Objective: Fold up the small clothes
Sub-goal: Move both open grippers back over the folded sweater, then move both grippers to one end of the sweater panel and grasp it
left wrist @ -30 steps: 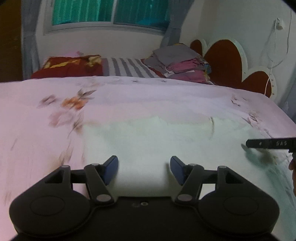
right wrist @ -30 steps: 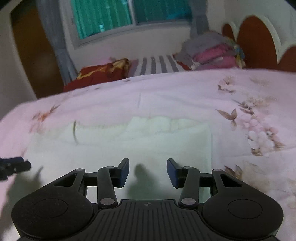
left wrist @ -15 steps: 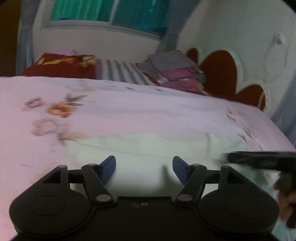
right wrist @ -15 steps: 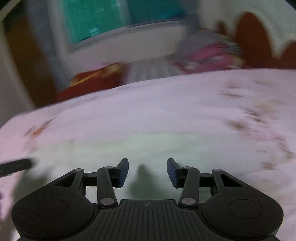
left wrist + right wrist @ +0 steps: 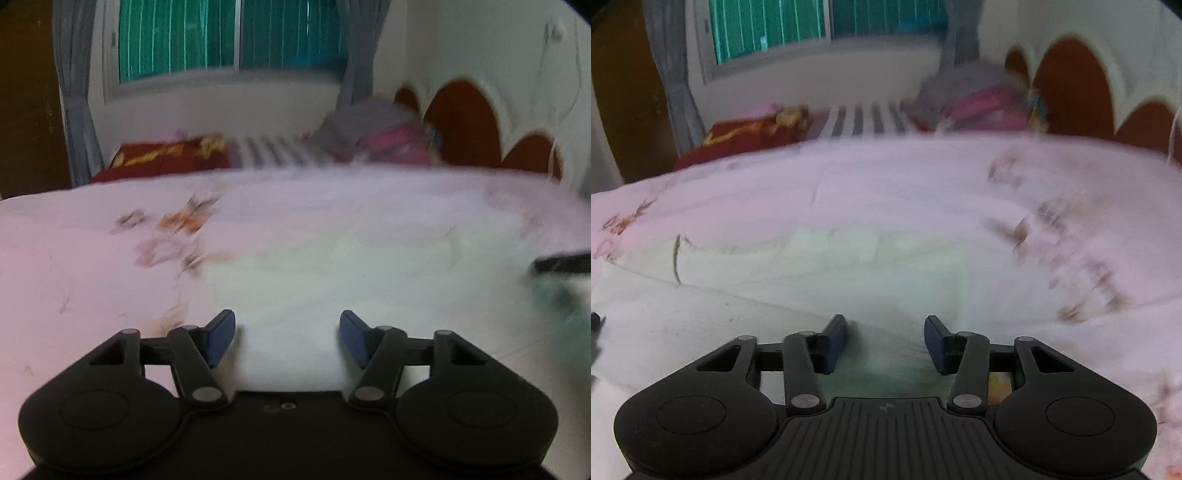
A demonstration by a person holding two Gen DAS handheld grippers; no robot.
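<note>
Your left gripper and right gripper both gape empty over the pale cloth flat on the bed; pinch too deep and you'll likely snag the sheet.

A home bedroom: pink floral bedsheet, scalloped red-and-white headboard, grey-curtained window, stacked folded clothes at the bed's far edge.

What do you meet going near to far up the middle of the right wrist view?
right gripper, jaws open → pale garment spread flat → pink floral bedspread → striped pillow → window
</note>
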